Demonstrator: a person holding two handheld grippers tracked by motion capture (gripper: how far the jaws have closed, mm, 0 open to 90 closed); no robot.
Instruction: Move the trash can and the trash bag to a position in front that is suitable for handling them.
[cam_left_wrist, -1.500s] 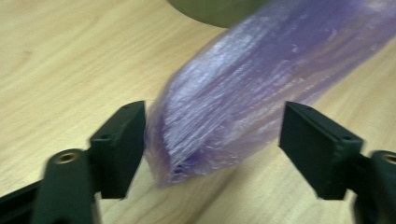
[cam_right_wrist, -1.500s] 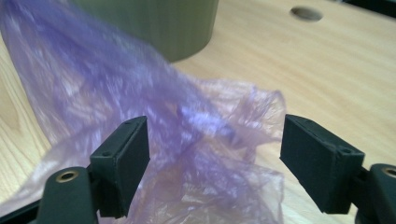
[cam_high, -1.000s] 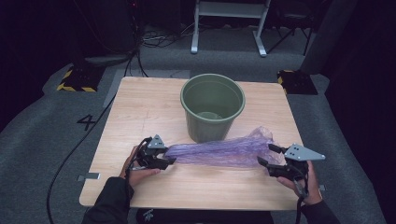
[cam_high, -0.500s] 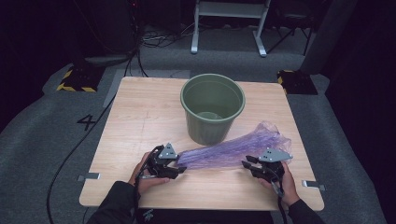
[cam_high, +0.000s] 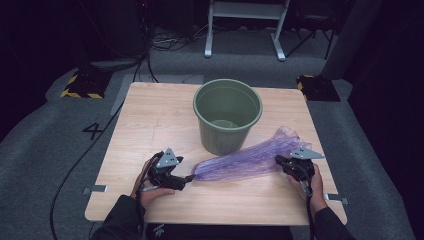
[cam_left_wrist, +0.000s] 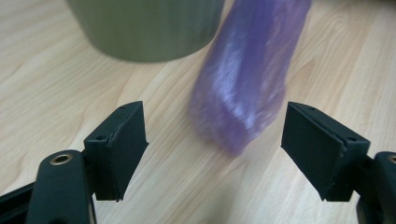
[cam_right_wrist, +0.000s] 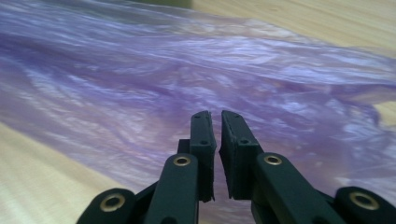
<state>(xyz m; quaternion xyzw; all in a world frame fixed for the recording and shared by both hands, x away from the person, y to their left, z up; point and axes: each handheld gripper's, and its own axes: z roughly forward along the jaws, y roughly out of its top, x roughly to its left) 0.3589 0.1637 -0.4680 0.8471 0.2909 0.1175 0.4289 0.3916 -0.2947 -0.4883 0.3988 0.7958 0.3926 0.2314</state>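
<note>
A purple plastic bag (cam_high: 245, 161) lies stretched across the wooden tabletop (cam_high: 150, 120), just in front of a green bucket (cam_high: 228, 116), running from near the left gripper (cam_high: 189, 178) up and rightward to the right gripper (cam_high: 279, 161). Left gripper: jaws have just been opening and stand released, wide apart; in the left gripper view the bag's narrow end (cam_left_wrist: 243, 88) lies between them on the wood, touching neither pad. Right gripper: jaws have just been closing and are nearly together; in the right gripper view (cam_right_wrist: 214, 140) they rest against the crinkled film (cam_right_wrist: 140, 79), though whether film is pinched between the pads cannot be told.
</note>
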